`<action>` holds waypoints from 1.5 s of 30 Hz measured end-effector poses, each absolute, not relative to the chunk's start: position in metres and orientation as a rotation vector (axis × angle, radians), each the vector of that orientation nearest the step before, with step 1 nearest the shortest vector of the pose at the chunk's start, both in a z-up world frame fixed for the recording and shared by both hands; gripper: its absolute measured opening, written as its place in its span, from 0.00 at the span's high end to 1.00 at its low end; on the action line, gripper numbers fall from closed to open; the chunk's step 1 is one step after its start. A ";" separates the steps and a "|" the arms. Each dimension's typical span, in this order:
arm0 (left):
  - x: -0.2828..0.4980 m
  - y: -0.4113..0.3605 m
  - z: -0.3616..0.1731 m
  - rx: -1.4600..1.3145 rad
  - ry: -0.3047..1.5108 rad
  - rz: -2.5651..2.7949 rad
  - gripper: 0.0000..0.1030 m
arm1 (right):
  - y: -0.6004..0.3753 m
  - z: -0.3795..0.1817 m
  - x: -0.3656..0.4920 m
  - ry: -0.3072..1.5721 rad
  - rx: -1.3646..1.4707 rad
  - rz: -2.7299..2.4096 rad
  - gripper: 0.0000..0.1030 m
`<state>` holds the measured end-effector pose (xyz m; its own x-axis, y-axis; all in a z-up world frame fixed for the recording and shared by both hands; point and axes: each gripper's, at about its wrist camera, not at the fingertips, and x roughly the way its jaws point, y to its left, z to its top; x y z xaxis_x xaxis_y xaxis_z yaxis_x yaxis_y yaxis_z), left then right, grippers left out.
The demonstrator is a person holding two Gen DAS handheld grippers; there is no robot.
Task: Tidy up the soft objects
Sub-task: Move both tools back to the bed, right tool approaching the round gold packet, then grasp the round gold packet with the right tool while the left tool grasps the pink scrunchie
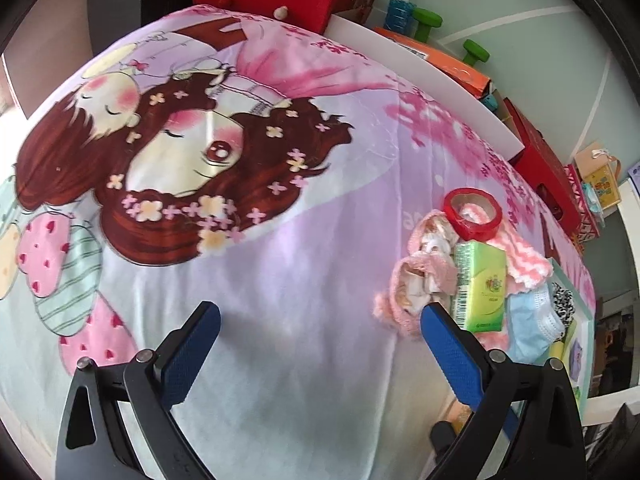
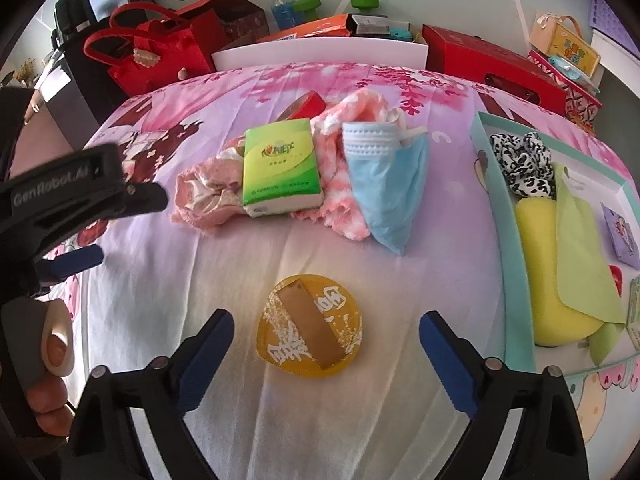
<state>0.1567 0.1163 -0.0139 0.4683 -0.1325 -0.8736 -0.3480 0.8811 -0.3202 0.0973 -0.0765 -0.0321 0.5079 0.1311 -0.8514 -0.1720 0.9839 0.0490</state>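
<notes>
In the right wrist view my right gripper (image 2: 326, 322) is open just above the blanket, its jaws on either side of a flat round yellow disc (image 2: 310, 328) and clear of it. Beyond lies a pile: a green tissue pack (image 2: 280, 164) on a pink cloth (image 2: 208, 196), a fluffy pink-white cloth (image 2: 340, 140), a blue face mask (image 2: 384, 184) and a red tape roll (image 2: 308, 106). My left gripper (image 1: 320, 314) is open over bare blanket, with its right finger (image 1: 448, 344) beside the pink cloth (image 1: 416, 280) and the tissue pack (image 1: 480, 284).
A teal box (image 2: 484, 152) at the right holds a black-and-white scrunchie (image 2: 524, 160), a yellow sponge (image 2: 548, 264) and a green cloth (image 2: 580, 248). Red bags (image 2: 160, 52), boxes and a white board (image 2: 320, 54) line the blanket's far edge. A hand (image 2: 44, 392) grips the left tool.
</notes>
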 end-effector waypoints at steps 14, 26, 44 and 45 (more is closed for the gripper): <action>0.175 0.085 -0.012 -0.434 1.064 0.028 0.20 | -0.082 -0.029 0.097 1.018 0.002 0.217 0.48; 0.183 0.071 -0.017 -0.407 1.079 -0.021 0.51 | -0.090 -0.024 0.097 1.000 0.019 0.201 0.49; 0.180 0.072 -0.011 -0.443 1.044 -0.074 0.92 | -0.098 -0.025 0.100 0.999 0.037 0.182 0.49; 0.179 0.074 -0.007 -0.444 1.030 -0.072 0.92 | -0.099 -0.025 0.100 0.996 0.038 0.181 0.49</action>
<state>0.1786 0.0736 -0.0071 0.5209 -0.2632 -0.8121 -0.1479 0.9091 -0.3895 0.0997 -0.0985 -0.0245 0.5297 0.1689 -0.8312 -0.1345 0.9843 0.1143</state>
